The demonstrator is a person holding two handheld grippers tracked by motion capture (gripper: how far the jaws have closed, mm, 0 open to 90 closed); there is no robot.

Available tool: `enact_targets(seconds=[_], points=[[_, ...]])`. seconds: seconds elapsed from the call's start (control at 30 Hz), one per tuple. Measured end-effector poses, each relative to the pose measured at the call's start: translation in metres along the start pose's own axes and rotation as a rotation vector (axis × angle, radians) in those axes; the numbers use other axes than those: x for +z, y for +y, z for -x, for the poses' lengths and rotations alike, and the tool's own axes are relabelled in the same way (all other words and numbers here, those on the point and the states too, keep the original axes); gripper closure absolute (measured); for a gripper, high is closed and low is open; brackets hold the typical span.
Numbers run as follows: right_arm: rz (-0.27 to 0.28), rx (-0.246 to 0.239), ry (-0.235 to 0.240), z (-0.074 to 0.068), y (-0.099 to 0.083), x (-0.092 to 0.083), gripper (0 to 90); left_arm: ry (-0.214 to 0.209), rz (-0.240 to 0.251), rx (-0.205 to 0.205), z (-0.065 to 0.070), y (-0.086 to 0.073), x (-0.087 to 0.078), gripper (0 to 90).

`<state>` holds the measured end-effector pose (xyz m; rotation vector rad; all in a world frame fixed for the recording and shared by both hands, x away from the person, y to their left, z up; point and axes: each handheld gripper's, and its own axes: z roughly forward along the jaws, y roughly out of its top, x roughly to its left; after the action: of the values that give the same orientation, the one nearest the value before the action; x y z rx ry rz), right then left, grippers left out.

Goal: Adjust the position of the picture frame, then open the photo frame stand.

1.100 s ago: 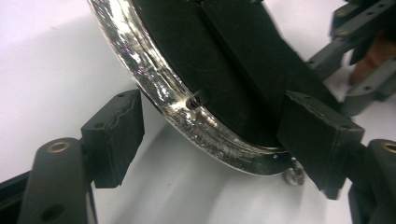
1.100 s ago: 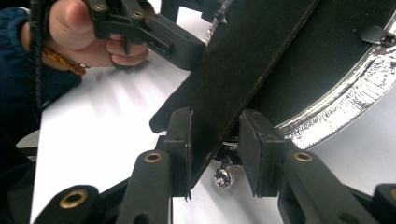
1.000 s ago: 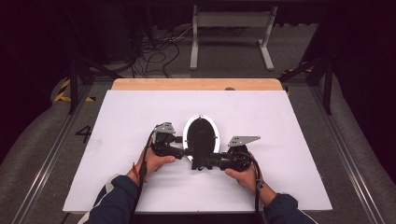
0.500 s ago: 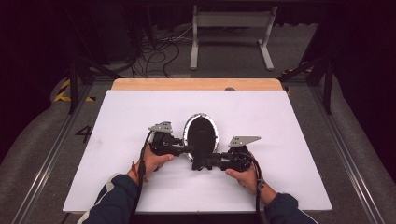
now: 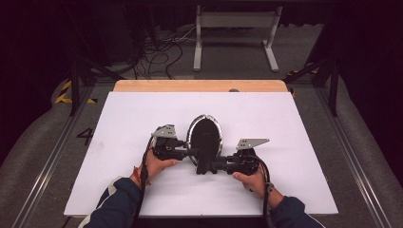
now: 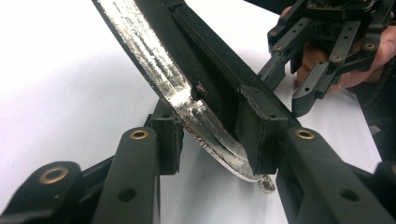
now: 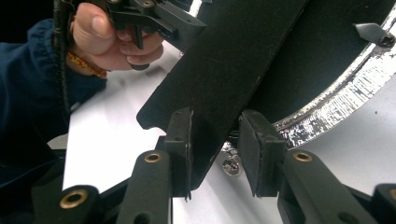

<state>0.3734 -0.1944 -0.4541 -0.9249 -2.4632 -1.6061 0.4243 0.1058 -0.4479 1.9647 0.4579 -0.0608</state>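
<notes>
An oval frame (image 5: 212,129) lies face down in the middle of the white table (image 5: 294,142). It has a shiny silver rim and a black back. A black stand (image 5: 205,154) sticks out from its back toward the near side.

The left tongs (image 5: 190,152) have just been closing, and now they pinch the near left edge of the frame, one pad under the silver rim and one on the black back. The right tongs (image 5: 216,165) are clamped on the near end of the stand, one pad on each side of it.

The frame looks light and stiff, so it should lift easily. The front may be glass, so I think it could break if it drops or bangs on the table. The silver rim looks smooth and may slip. The stand looks thin, and it may swing on its hinge if pulled hard. The rim is the better place to hold, with the stand moved slowly and gently
</notes>
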Motion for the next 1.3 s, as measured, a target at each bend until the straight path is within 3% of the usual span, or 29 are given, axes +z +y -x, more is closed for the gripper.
enact_targets(seconds=[0.07,0.13,0.17,0.2,0.47,0.63,0.8,0.83,0.87,1.0,1.03,1.07,1.13,1.3], points=[[0.008,0.005,0.013,0.000,0.000,-0.001,66.0,0.000,0.001,0.010,0.001,0.000,0.000,63.4],[0.024,0.030,0.057,0.003,0.000,-0.003,65.1,-0.002,0.015,0.011,0.003,0.000,-0.001,64.5],[0.028,0.037,0.070,0.004,0.000,-0.003,64.9,0.002,0.018,0.036,0.003,0.001,-0.001,65.0],[0.034,0.044,0.078,0.004,0.001,-0.003,64.7,0.003,0.016,0.036,0.005,0.001,-0.001,65.2],[0.057,0.070,0.108,0.003,0.002,-0.003,63.4,0.033,0.004,0.121,0.015,0.005,-0.002,65.2],[0.055,0.054,0.084,-0.002,0.005,-0.005,64.7,0.088,-0.004,0.192,0.025,0.010,-0.001,65.4],[0.060,0.029,0.055,-0.007,0.007,-0.012,66.8,0.181,-0.001,0.271,0.033,0.013,0.003,65.9],[0.061,0.023,0.056,-0.008,0.008,-0.013,66.9,0.181,-0.001,0.271,0.033,0.013,0.003,66.0],[0.062,0.015,0.055,-0.009,0.008,-0.014,67.1,0.217,-0.001,0.290,0.035,0.012,0.004,66.3],[0.052,-0.016,0.038,-0.013,0.009,-0.015,69.8,0.287,-0.026,0.323,0.036,0.011,0.007,69.7],[0.048,-0.021,0.037,-0.013,0.009,-0.015,70.4,0.297,-0.039,0.328,0.035,0.009,0.008,70.7],[0.039,-0.028,0.025,-0.014,0.009,-0.014,70.6,0.275,-0.018,0.307,0.033,0.008,0.008,71.6],[0.041,-0.027,0.018,-0.014,0.009,-0.014,70.8,0.274,-0.017,0.300,0.032,0.008,0.007,72.3],[0.045,-0.021,0.015,-0.012,0.008,-0.014,70.9,0.290,-0.024,0.317,0.034,0.009,0.009,72.1]])
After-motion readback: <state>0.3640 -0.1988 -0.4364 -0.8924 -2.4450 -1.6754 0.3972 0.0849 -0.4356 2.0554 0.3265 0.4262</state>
